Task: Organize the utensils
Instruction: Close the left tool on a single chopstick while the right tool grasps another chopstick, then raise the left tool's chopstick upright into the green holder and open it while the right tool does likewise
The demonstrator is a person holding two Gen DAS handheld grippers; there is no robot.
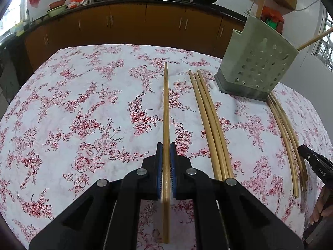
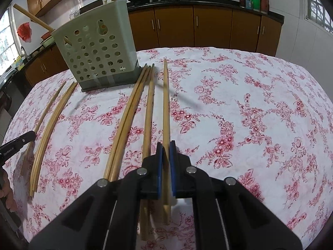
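My left gripper (image 1: 166, 149) is shut on a single wooden chopstick (image 1: 165, 104) that points away over the table. My right gripper (image 2: 165, 146) is shut on another wooden chopstick (image 2: 165, 104) in the same way. A pale green perforated utensil holder (image 1: 256, 66) stands on the table at the far right of the left wrist view and at the far left of the right wrist view (image 2: 97, 54), with two chopsticks sticking out of its top. Loose chopsticks (image 1: 210, 120) lie in groups on the cloth beside both grippers (image 2: 129, 114).
The table wears a white cloth with red flowers (image 1: 83, 114). More chopsticks (image 1: 289, 137) lie near the holder's base. Brown kitchen cabinets (image 1: 129, 23) and a black counter with woks run behind the table. The other gripper's tip shows at each view's edge (image 2: 18, 143).
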